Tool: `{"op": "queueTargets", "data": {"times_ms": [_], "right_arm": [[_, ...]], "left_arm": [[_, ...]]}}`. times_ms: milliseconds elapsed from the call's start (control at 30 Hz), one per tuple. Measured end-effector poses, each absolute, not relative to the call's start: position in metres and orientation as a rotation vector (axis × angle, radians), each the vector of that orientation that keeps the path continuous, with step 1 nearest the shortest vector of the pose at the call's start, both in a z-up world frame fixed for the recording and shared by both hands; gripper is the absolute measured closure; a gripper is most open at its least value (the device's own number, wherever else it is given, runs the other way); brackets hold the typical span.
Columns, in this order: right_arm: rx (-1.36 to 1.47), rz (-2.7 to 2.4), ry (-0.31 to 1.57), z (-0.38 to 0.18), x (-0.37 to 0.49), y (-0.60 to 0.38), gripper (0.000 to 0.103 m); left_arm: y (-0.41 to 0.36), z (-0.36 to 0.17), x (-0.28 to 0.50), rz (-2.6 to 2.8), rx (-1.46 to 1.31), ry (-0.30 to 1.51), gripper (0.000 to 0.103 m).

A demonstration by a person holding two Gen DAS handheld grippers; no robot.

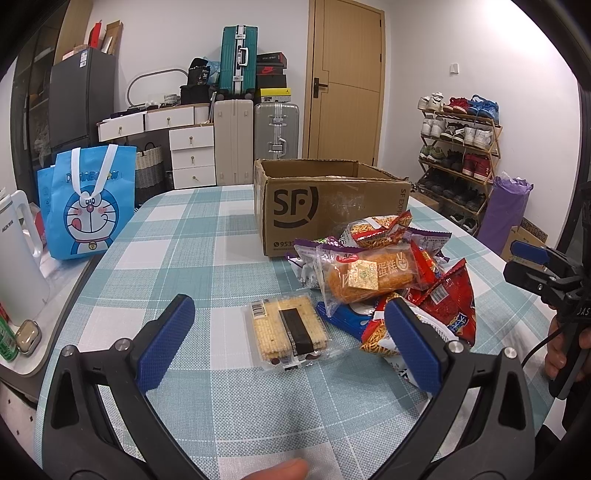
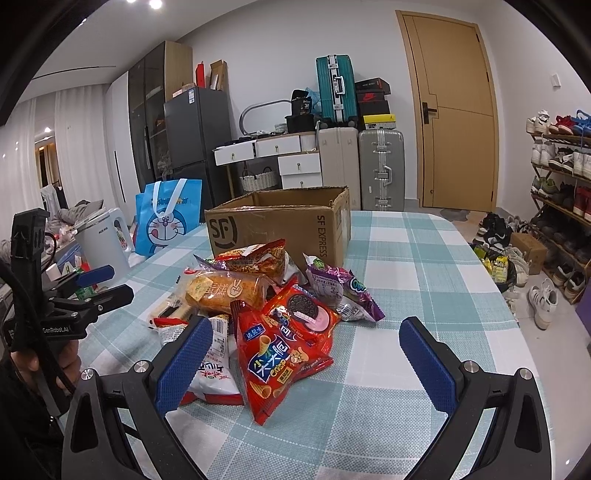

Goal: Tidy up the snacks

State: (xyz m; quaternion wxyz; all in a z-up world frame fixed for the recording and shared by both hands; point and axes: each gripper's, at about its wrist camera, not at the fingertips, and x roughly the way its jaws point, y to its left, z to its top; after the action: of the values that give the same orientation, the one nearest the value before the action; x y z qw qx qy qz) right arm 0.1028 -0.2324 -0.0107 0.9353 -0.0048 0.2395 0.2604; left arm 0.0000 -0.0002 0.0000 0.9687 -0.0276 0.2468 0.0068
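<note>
Blue-padded left gripper (image 1: 288, 336) and right gripper (image 2: 306, 360) hover splayed over snacks (image 2: 280, 314).

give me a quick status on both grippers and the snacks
Left hand-held gripper open, empty, facing the cracker pack. Right hand-held gripper open, empty. Snack pile on table, cardboard box open behind. Nothing blocking.

White walls (image 1: 166, 29) enclose the room, with a wooden door (image 1: 347, 81) at the back. Beside it stand suitcases (image 1: 255, 133), a white drawer unit (image 1: 192, 155) and a dark fridge (image 1: 79, 99). A shoe rack (image 1: 458, 155) lines the right wall. Ceiling spotlights (image 2: 155, 4) glow, and pale curtains (image 2: 74, 147) hang at far left.
</note>
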Motion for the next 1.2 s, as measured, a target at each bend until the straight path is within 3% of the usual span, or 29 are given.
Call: {"op": "queueTargets", "data": {"times_ms": [700, 1200], "right_arm": [[0.020, 0.538, 0.683, -0.024, 0.125, -0.229, 0.000], [0.036, 0.598, 0.802, -0.042, 0.144, -0.206, 0.001]], "left_arm": [[0.000, -0.008, 0.005, -0.008, -0.068, 0.538, 0.001], [-0.046, -0.020, 0.019, -0.136, 0.032, 0.661, 0.000]]}}
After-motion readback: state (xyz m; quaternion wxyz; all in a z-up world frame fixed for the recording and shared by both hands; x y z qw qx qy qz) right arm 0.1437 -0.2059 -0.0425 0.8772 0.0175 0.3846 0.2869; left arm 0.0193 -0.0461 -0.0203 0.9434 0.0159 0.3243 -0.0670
